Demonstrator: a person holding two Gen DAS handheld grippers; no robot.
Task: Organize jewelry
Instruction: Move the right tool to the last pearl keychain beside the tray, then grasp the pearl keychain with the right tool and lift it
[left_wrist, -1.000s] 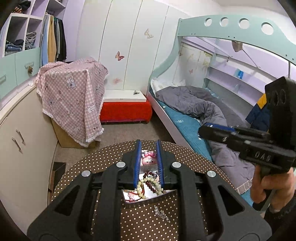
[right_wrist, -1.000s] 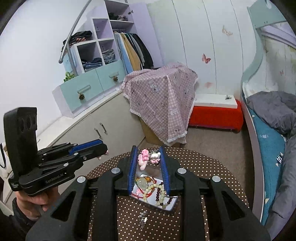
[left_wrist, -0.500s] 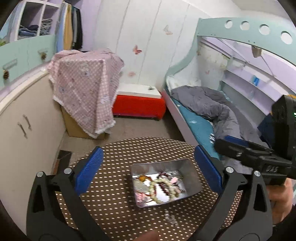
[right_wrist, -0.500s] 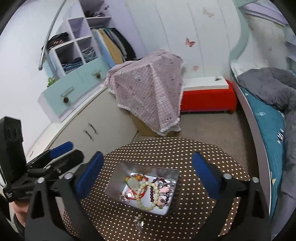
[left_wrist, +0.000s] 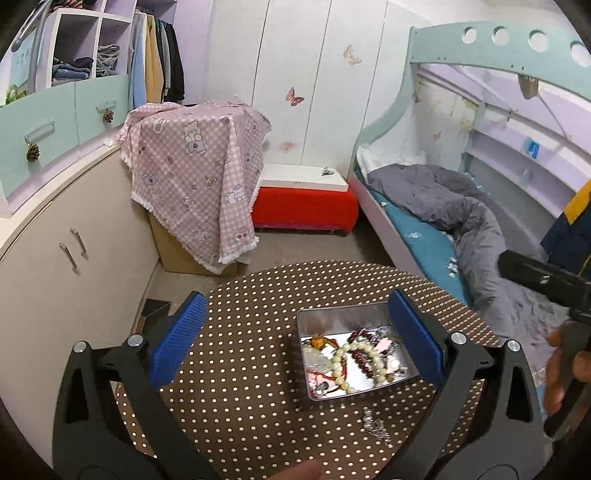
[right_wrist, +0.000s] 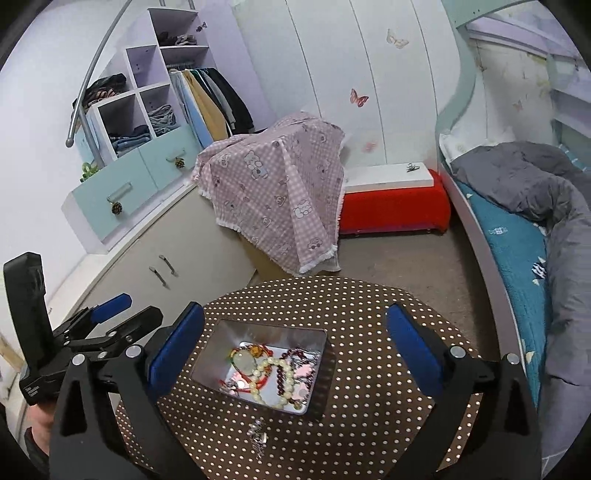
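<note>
Both grippers hover with jaws spread wide and empty over a polka-dot worktop (right_wrist: 369, 369). A metal tin (right_wrist: 266, 336) of bead bracelets (right_wrist: 275, 376) sits between the right gripper (right_wrist: 295, 343) jaws, and beside the left gripper (left_wrist: 295, 332) jaws' right pad. A silver brooch (right_wrist: 257, 437) lies just outside the tin.

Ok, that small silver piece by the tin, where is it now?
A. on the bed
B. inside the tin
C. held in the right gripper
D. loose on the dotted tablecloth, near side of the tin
D: the silver piece lies on the dotted tablecloth just outside the tin, and both grippers are open and empty.
</note>
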